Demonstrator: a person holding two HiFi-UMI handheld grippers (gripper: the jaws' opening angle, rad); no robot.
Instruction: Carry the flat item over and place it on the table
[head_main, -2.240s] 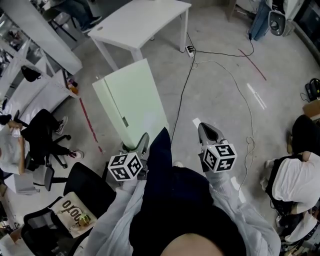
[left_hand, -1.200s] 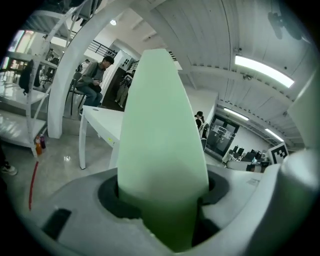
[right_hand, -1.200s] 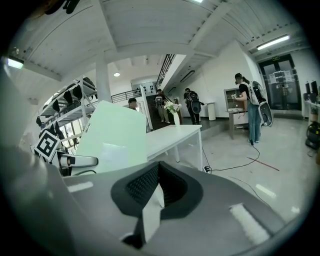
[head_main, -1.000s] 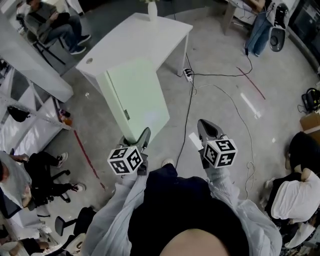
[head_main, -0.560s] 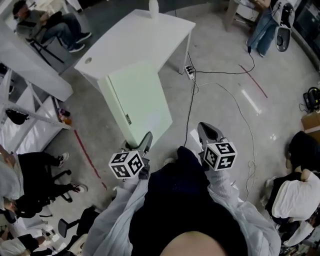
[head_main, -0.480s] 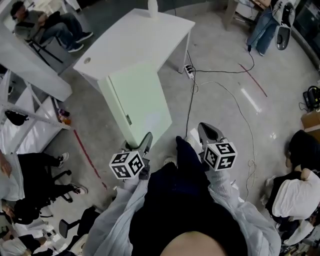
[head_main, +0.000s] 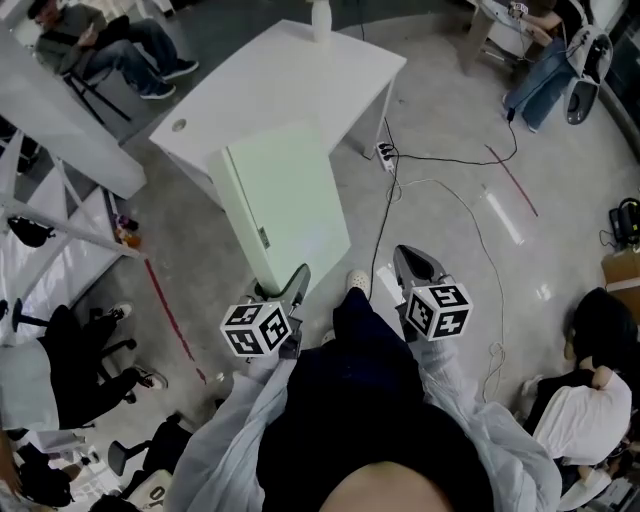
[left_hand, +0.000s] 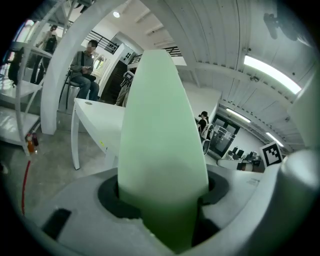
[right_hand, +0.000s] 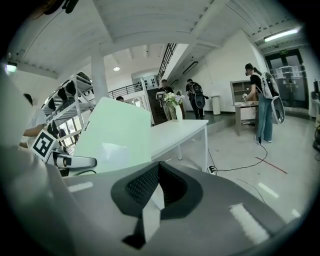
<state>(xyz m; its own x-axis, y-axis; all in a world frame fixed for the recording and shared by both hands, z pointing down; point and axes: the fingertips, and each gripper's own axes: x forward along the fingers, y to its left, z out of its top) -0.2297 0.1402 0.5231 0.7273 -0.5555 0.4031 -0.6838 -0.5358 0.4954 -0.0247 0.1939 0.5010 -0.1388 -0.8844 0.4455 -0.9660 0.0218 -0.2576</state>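
Already the white rectangular table (head_main: 300, 70) is much closer than two seconds ago, and the pale green flat panel (head_main: 285, 200), clamped upright by its lower edge in the left gripper (head_main: 296, 286), rises before the table's near edge, the right gripper (head_main: 410, 262) shut and empty, so the carry seems nearly done.

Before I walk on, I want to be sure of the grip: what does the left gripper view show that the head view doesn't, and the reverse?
Only the left gripper view: the left tongs clamped on the lower edge of the green panel, pads pressing both faces. Only the head view: the right tongs beside the panel but apart from it, plus the black cable and power strip on the floor. Both: the panel, the white table ahead and a seated person beyond it.
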